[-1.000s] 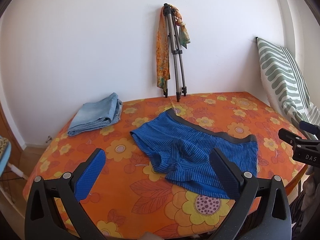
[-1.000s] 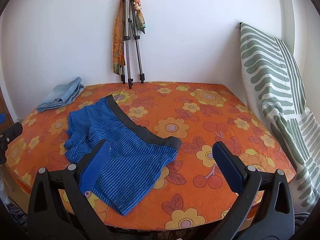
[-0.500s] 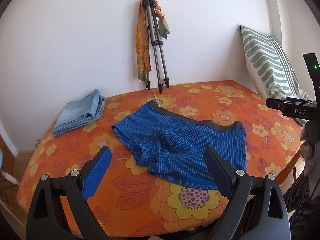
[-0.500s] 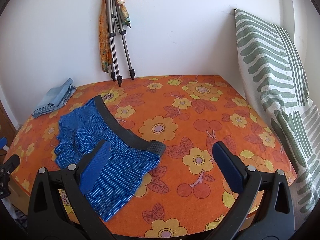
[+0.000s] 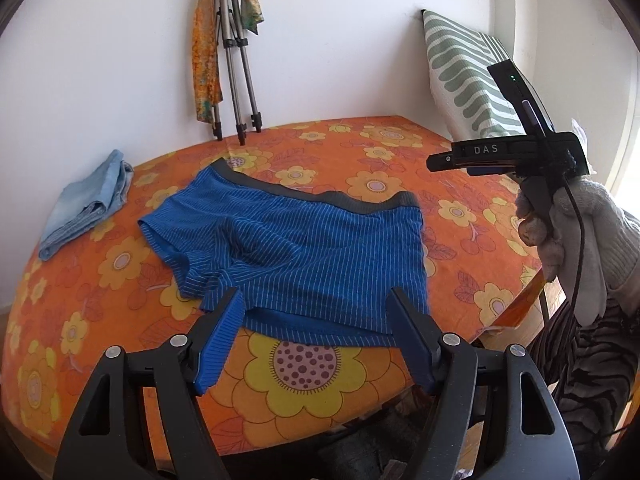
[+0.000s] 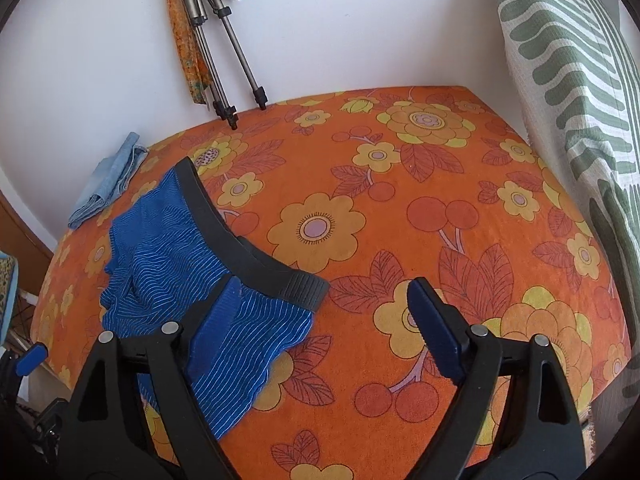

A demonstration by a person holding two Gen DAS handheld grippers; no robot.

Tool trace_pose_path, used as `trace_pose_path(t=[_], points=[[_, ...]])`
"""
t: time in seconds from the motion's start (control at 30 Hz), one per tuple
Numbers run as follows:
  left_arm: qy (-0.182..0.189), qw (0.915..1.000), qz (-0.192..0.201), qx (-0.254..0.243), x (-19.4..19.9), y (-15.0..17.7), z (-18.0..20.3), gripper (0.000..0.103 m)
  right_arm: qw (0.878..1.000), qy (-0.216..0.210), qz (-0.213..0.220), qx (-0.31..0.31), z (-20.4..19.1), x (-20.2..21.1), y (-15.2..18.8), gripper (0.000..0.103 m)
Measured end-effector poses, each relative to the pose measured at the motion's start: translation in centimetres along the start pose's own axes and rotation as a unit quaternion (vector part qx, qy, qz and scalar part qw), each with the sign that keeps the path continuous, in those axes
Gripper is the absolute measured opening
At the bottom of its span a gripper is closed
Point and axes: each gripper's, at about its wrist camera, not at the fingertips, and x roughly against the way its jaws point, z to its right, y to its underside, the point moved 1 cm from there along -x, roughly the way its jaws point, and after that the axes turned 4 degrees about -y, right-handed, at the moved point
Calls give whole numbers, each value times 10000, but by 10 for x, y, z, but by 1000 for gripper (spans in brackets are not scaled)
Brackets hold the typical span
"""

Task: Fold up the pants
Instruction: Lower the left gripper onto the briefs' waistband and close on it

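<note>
From the left wrist view we see the blue striped shorts (image 5: 288,248) lying flat in the middle of the table (image 5: 460,216), waistband on the far side, leg hems toward us. Our left gripper (image 5: 316,336) hangs just over the near hem, its jaws apart and closing, with nothing pressed between them yet — we judge it is lining up on that edge to lift it for the first fold. At the right, our gloved right hand (image 5: 576,240) carries the right gripper in from the side. A folded pair of jeans (image 5: 88,204) sits well apart at the far left, likely a finished piece set aside. A tripod (image 5: 236,64) leans on the far wall, and a striped pillow (image 5: 464,68) stands at the far right.

From the right wrist view, the shorts (image 6: 168,264) lie to the left, their dark waistband running toward us. Our right gripper (image 6: 320,328) points down near the waistband's right corner, jaws apart and closing; its left finger overlaps the cloth, its right one is over bare table — no grip yet.
</note>
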Motion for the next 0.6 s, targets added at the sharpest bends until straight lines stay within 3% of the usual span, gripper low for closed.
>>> trace_pose_path(t=[0.13, 0.33, 0.5, 0.6], points=[[390, 9983, -363, -255, -13, 6, 21, 55, 9989, -66, -362, -292, 22, -25, 4, 80], [936, 9900, -790, -706, -29, 8, 50, 40, 9947, -348, -816, -518, 29, -48, 7, 69], [1133, 9816, -989, -1179, -40, 9, 77, 39, 9895, -592, -1101, -727, 29, -61, 10, 63], [1191, 9776, -1097, -1343, -50, 11, 88, 39, 9823, -823, -1274, -1103, 37, -70, 12, 53]])
